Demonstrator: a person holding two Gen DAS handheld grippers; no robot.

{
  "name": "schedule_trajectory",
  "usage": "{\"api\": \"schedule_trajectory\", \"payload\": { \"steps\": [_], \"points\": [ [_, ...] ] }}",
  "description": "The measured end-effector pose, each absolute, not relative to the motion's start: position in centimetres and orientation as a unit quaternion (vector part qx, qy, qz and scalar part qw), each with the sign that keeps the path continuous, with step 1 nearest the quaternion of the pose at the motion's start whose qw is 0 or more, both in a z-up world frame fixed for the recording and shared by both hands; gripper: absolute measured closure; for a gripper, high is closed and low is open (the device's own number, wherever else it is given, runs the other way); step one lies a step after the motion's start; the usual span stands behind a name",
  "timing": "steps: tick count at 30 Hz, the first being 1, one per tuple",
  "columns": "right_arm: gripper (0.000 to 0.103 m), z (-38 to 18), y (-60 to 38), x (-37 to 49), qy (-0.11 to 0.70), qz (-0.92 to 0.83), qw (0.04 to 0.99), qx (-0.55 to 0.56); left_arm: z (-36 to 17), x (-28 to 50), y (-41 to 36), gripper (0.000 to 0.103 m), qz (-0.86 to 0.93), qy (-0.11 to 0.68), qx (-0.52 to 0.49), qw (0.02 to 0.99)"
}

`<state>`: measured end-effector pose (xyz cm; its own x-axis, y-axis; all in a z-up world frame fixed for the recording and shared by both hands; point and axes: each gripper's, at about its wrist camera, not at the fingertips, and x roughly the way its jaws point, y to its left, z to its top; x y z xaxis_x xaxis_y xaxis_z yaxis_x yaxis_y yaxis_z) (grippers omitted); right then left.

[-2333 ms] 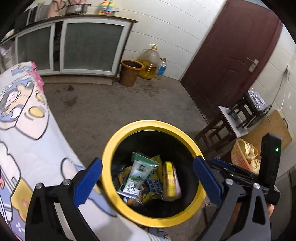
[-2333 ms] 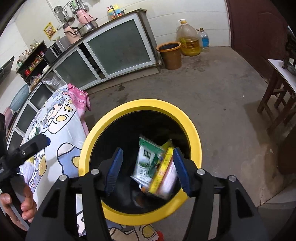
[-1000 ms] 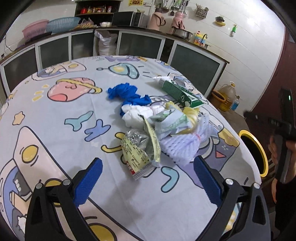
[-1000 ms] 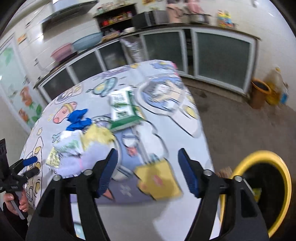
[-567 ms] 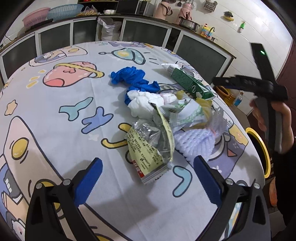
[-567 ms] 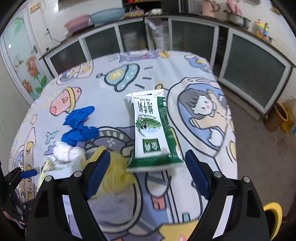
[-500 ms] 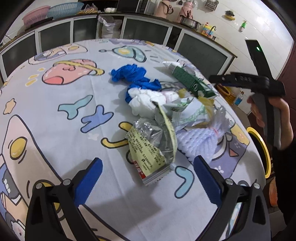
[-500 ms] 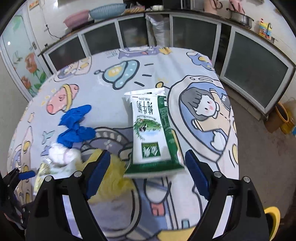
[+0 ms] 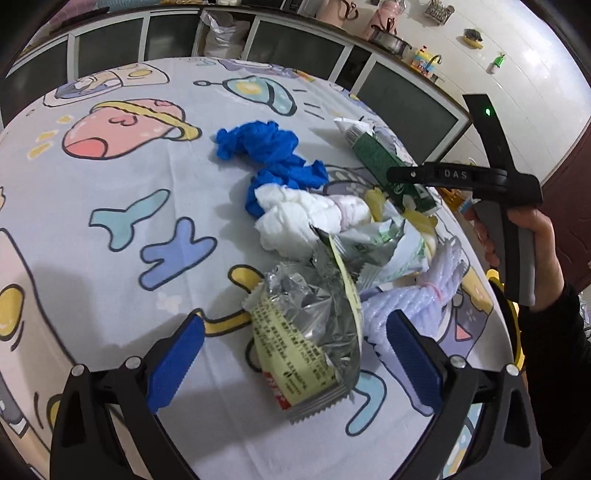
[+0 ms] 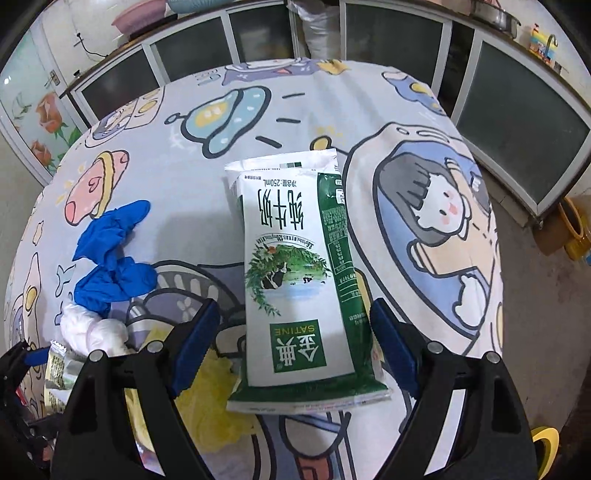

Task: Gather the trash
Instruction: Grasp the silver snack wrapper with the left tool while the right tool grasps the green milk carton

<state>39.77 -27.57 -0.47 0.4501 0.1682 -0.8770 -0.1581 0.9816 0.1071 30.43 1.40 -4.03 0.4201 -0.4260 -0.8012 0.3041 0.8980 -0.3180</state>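
Observation:
Trash lies piled on a round table with a cartoon cloth (image 9: 110, 206). My left gripper (image 9: 293, 363) is open, its blue pads on either side of a crumpled silver and yellow snack wrapper (image 9: 314, 332). Beyond lie white tissue (image 9: 291, 221), blue gloves (image 9: 269, 155), a purple foam net (image 9: 413, 299) and a green and white milk pouch (image 9: 384, 166). My right gripper (image 10: 295, 347) is open just above the near end of the milk pouch (image 10: 295, 273), which lies flat. Blue gloves (image 10: 110, 254) and yellow trash (image 10: 210, 402) lie to its left.
The yellow-rimmed black bin (image 9: 511, 325) stands on the floor past the table's right edge; its rim also shows in the right wrist view (image 10: 545, 448). Glass-fronted cabinets (image 10: 369, 33) line the far wall. The right gripper's handle (image 9: 513, 206) hangs over the pile.
Both grippers have swung from over the bin back to the table. The left has closed in on the snack wrapper; the right has come down over the milk pouch.

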Motion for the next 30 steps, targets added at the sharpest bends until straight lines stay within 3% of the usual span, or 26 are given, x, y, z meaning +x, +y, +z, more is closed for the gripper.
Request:
{"api": "schedule_trajectory", "payload": {
  "steps": [4, 6, 7, 8, 13, 30],
  "points": [
    [0.024, -1.3, -27.5, 40.1, 0.526, 0.096, 0.845, 0.006, -4.4, 31.2, 1.6, 0.008, -0.218, 0.496, -0.076, 0.837],
    [0.026, -1.7, -27.8, 40.2, 0.532, 0.094, 0.842, 0.011, -4.4, 31.5, 1.7, 0.016, -0.214, 0.496, -0.083, 0.837],
    [0.035, -1.8, -27.9, 40.2, 0.533, 0.091, 0.841, 0.013, -4.4, 31.4, 1.6, 0.033, -0.208, 0.494, -0.080, 0.840],
    [0.036, -2.0, -28.0, 40.2, 0.537, 0.085, 0.839, 0.013, -4.3, 31.3, 1.5, 0.048, -0.205, 0.493, -0.076, 0.842],
    [0.037, -1.6, -28.6, 40.0, 0.528, 0.084, 0.844, 0.038, -4.1, 30.6, 0.9, 0.078, -0.214, 0.486, -0.061, 0.845],
    [0.038, 6.3, -30.8, 33.9, 0.463, 0.108, 0.877, 0.072, 1.7, 25.9, 6.4, 0.080, -0.170, 0.432, -0.086, 0.881]
  ]
}}
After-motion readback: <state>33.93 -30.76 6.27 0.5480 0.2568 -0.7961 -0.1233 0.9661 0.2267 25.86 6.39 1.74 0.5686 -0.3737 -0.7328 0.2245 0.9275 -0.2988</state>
